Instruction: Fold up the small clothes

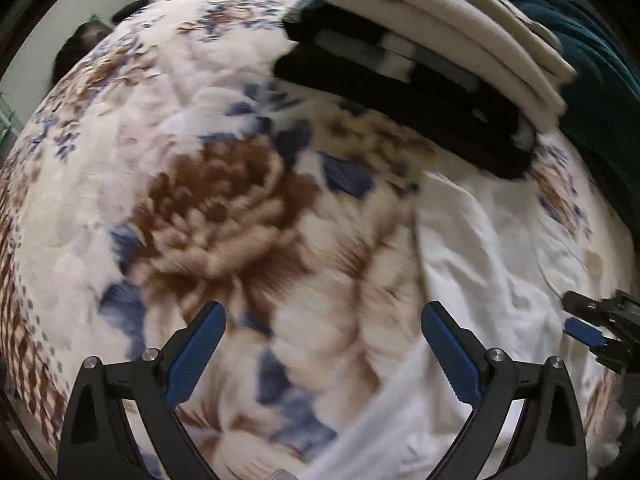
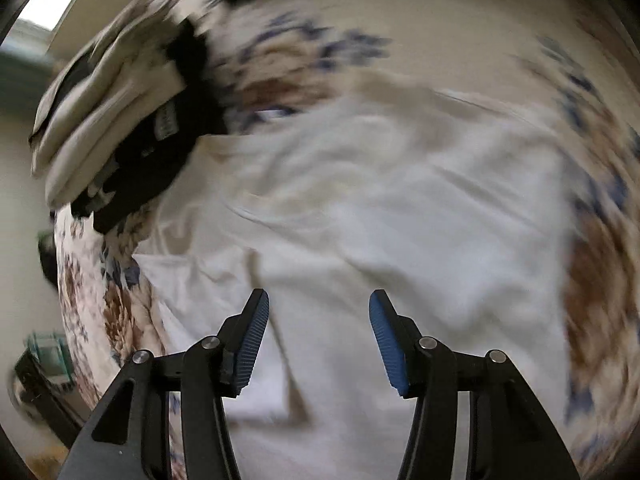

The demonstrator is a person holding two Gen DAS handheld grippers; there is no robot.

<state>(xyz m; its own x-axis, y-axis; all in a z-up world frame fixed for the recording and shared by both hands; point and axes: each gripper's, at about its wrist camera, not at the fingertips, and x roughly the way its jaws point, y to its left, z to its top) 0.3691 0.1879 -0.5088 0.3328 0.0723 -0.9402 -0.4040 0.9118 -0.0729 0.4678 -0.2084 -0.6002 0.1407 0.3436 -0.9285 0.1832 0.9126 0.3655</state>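
Note:
A white garment lies spread and wrinkled on a floral blanket. In the left wrist view the garment fills the lower right. My left gripper is open and empty above the blanket, just left of the garment's edge. My right gripper is open and empty above the garment's middle. It also shows at the right edge of the left wrist view. Both views are blurred by motion.
A stack of folded clothes, cream on top and black below, sits at the far side of the blanket; it shows at upper left in the right wrist view. A dark teal cloth lies beside it.

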